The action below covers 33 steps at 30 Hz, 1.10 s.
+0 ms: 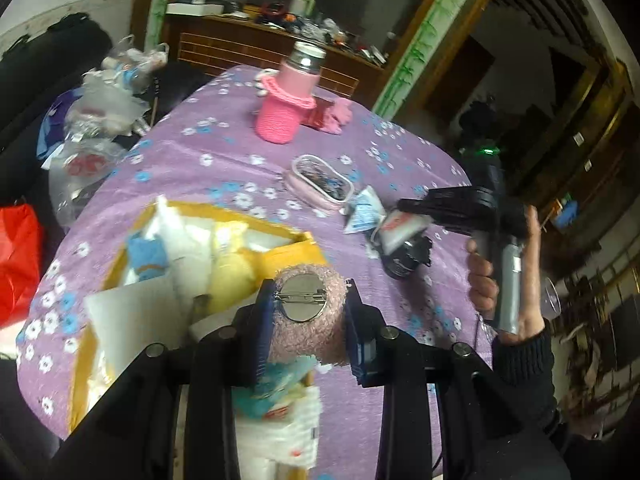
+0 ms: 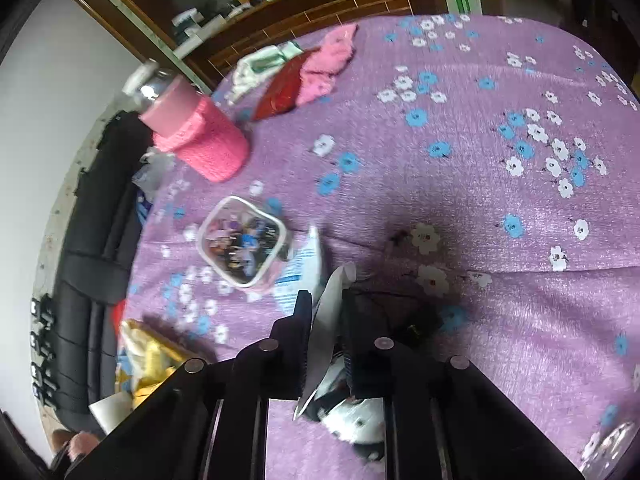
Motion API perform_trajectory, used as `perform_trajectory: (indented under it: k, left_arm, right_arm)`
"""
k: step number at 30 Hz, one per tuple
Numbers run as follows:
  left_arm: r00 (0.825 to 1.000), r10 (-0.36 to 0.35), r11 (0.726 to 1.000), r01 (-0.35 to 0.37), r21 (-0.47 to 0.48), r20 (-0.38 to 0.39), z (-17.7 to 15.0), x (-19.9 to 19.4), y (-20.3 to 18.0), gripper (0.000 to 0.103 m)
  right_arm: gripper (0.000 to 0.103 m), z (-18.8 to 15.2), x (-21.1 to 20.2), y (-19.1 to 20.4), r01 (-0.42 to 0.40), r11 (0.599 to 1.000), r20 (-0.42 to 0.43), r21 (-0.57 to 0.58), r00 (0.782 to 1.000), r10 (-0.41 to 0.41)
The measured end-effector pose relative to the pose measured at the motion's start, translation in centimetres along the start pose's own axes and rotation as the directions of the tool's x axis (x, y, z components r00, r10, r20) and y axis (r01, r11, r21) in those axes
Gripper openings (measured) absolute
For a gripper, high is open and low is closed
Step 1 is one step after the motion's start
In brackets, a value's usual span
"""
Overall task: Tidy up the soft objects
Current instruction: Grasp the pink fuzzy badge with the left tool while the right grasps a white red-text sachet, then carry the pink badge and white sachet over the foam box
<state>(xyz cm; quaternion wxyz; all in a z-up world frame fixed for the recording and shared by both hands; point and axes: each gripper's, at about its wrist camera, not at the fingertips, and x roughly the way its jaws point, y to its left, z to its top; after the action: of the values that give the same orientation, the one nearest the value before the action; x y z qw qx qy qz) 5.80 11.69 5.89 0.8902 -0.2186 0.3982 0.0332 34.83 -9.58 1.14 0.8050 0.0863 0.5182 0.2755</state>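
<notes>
My left gripper point(image 1: 308, 304) is shut on a fuzzy pink plush brooch point(image 1: 308, 312) with a round metal pin back facing me, held above the yellow box point(image 1: 296, 246) of soft items. My right gripper point(image 2: 326, 312) is shut on a white packet point(image 2: 328, 320) with a black-and-white soft thing hanging below it point(image 2: 352, 420), held above the purple cloth. The right gripper also shows in the left wrist view point(image 1: 408, 216), holding that packet. A pink fuzzy cloth point(image 2: 324, 64) lies at the table's far edge.
A pink bottle in a knitted sleeve point(image 1: 286, 100) stands at the far side. A clear tub of small items point(image 2: 242, 240) and a blue-white wrapper point(image 2: 304, 268) lie mid-table. A red pouch point(image 2: 280, 90) is beside the pink cloth. Plastic bags point(image 1: 100, 112) sit off the left.
</notes>
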Motion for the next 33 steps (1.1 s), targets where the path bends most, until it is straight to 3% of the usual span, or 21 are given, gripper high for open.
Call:
perform_trajectory:
  k: [7, 12, 15, 20, 29, 33]
  left_arm:
    - [1.000, 0.020, 0.999, -0.020, -0.039, 0.011, -0.4, -0.2, 2.2, 0.029]
    - [0.999, 0.038, 0.997, -0.037, -0.061, 0.018, -1.4, -0.4, 3.4, 0.029]
    - [0.998, 0.064, 0.994, -0.061, -0.085, 0.026, -2.8, -1.2, 4.4, 0.029]
    - [0.993, 0.118, 0.987, -0.116, -0.109, 0.014, -4.5, -1.9, 5.8, 0.029]
    - [0.987, 0.160, 0.983, -0.160, -0.093, -0.006, -4.3, -1.2, 6.9, 0.030]
    - [0.986, 0.167, 0.981, -0.167, -0.100, -0.012, -4.3, -0.2, 7.3, 0.030]
  right_arm:
    - [0.010, -1.9, -4.4, 2.0, -0.039, 0.999, 0.099, -0.023, 0.994, 0.041]
    - [0.010, -4.9, -8.2, 4.3, -0.072, 0.994, 0.203, -0.079, 0.975, 0.086]
    - [0.010, -7.1, -10.2, 6.3, -0.146, 0.979, 0.236, -0.141, 0.956, 0.176]
    - [0.010, -11.1, -10.8, 10.3, -0.237, 0.932, 0.190, -0.272, 0.937, 0.294]
    - [0.010, -14.6, -6.8, 15.1, -0.391, 0.852, 0.017, -0.348, 0.906, 0.423]
    - [0.010, -14.9, -4.2, 17.2, -0.321, 0.864, 0.021, -0.388, 0.934, 0.357]
